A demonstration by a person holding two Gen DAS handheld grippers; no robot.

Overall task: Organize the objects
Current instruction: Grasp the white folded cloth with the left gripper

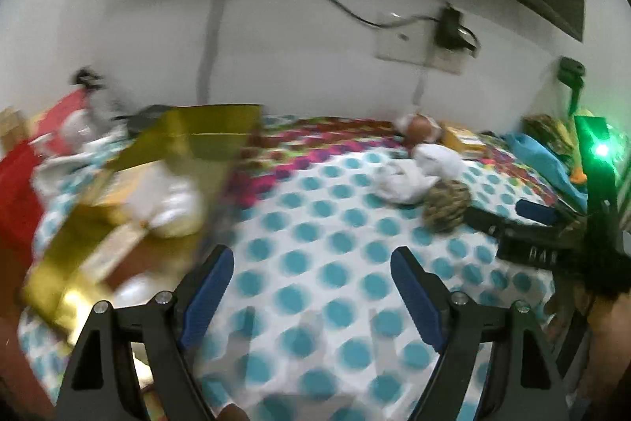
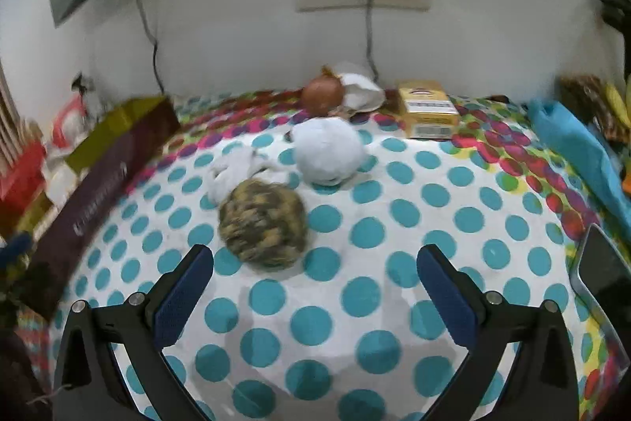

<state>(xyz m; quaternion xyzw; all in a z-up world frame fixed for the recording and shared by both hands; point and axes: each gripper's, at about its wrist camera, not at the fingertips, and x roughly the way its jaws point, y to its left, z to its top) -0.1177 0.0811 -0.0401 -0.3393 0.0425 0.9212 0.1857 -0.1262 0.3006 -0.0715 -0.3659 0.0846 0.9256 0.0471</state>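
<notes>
Left wrist view: left gripper (image 1: 311, 269) spread apart, empty, over the dotted bedsheet (image 1: 315, 223); open gold cardboard box (image 1: 130, 180) at left, blurred.

Right wrist view: right gripper (image 2: 315, 275) wide apart, empty; brown-yellow knitted yarn ball (image 2: 263, 223) lies just ahead, left of centre. An off-centre closing could roll it away.

The left gripper (image 1: 311, 259) has 2 black plastic fingers that splay outward in a V, each faced on its inner side with a long dark blue pad (image 1: 207, 298) of fine ribbed texture. Each finger is an open triangular frame with a cut-out window, and 2 round silver screw heads (image 1: 163, 298) sit on top of each one. The right gripper (image 2: 315, 259) is built the same: black frames, blue textured pads (image 2: 447, 296), and 2 silver screws (image 2: 493, 298) per finger.
</notes>
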